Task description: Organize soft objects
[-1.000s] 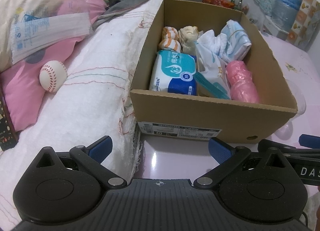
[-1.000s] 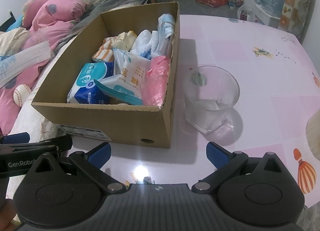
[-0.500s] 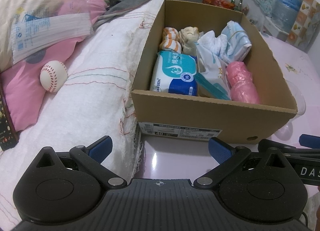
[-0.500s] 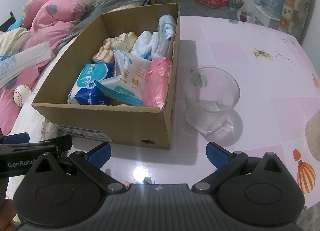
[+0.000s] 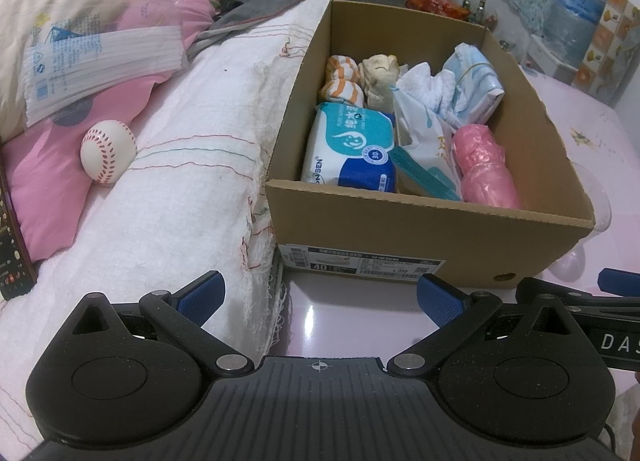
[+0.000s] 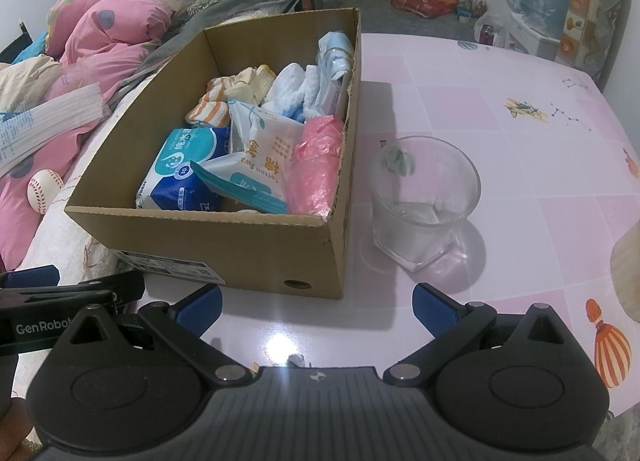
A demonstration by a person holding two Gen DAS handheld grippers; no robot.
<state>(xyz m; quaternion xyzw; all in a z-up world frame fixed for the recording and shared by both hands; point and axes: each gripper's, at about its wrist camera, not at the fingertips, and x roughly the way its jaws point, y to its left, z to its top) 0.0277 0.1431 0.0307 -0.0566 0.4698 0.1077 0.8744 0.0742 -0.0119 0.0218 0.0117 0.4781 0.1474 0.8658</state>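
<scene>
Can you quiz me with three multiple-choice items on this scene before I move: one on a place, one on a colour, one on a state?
1. Where is the baseball?
A. inside the cardboard box
B. on the pink bedding left of the cardboard box
C. in the clear glass cup

2. What colour is the rolled plastic bag at the box's right wall?
A. pink
B. green
C. black

3. How do the left gripper and right gripper stand?
A. both shut on cloth
B. left shut, right open
C. both open and empty

Answers:
1 B, the ball lies on the bedding outside the cardboard box.
2 A, the roll beside the cotton swab pack is pink.
3 C, the blue pads of each are wide apart with nothing between them.
</scene>
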